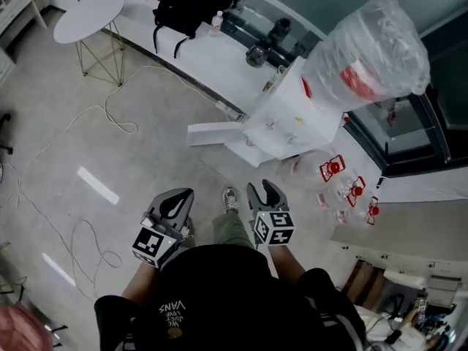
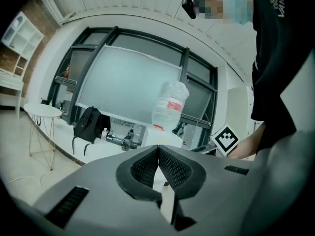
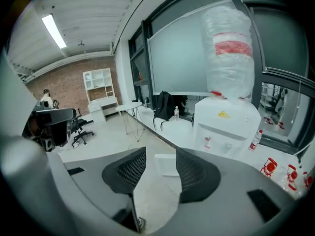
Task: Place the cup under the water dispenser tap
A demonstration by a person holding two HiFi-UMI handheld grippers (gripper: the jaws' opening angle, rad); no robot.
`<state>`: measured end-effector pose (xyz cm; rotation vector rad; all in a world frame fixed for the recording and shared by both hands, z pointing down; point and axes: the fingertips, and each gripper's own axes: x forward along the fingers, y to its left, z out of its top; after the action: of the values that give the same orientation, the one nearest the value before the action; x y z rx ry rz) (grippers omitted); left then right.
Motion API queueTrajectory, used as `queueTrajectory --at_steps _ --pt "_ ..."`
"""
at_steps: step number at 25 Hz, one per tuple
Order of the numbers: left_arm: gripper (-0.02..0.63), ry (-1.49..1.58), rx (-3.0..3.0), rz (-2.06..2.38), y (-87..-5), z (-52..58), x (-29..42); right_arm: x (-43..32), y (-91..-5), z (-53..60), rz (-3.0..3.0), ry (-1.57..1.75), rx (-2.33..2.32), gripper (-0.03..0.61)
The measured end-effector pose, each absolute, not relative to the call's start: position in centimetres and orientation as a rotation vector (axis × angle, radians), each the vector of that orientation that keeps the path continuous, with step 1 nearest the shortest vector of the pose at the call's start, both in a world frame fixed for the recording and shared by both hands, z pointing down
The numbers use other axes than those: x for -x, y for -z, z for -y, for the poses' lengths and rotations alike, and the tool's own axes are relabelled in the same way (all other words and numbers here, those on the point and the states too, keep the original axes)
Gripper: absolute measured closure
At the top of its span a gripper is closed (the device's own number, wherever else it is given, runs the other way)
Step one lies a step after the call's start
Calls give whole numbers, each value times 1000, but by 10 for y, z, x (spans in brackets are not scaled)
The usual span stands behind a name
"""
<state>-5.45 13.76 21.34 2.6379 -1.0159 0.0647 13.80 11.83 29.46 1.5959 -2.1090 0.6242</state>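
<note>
The white water dispenser (image 1: 292, 115) stands at the upper right of the head view, topped by a plastic-wrapped bottle (image 1: 369, 50). In the right gripper view the dispenser (image 3: 226, 127) is ahead and to the right, its two taps (image 3: 207, 141) facing me. No cup shows in any view. My left gripper (image 1: 178, 198) is low in front of the person, well short of the dispenser. Its jaws are shut with the tips touching (image 2: 158, 149) and nothing between them. My right gripper (image 1: 263, 190) is beside it, open (image 3: 161, 156) and empty.
A flat white box (image 1: 216, 132) lies on the floor left of the dispenser. Empty red-labelled bottles (image 1: 344, 185) lie to its right. A round white table (image 1: 88, 13), a black backpack (image 1: 191, 4) on the ledge and loose cables (image 1: 121, 119) are further left.
</note>
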Motion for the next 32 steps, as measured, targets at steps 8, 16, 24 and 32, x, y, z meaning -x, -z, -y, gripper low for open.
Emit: queueTrajectory --at_steps 8,16,24,32 --pt "594 -63 -2505 1150 -244 -83 30 -180 -358 -61 2038 -590 -1450 403" --pt "594 -127 -2423 1133 -325 -36 -8 -207 -472 -3 1975 -612 -1351 403" --pt "594 -119 -2382 1115 -425 2 -30 -219 -606 34 1898 -629 -1306 403" --pt "594 -224 -2517 971 -538 24 -52 -241 -741 75 1817 -565 -1278 403"
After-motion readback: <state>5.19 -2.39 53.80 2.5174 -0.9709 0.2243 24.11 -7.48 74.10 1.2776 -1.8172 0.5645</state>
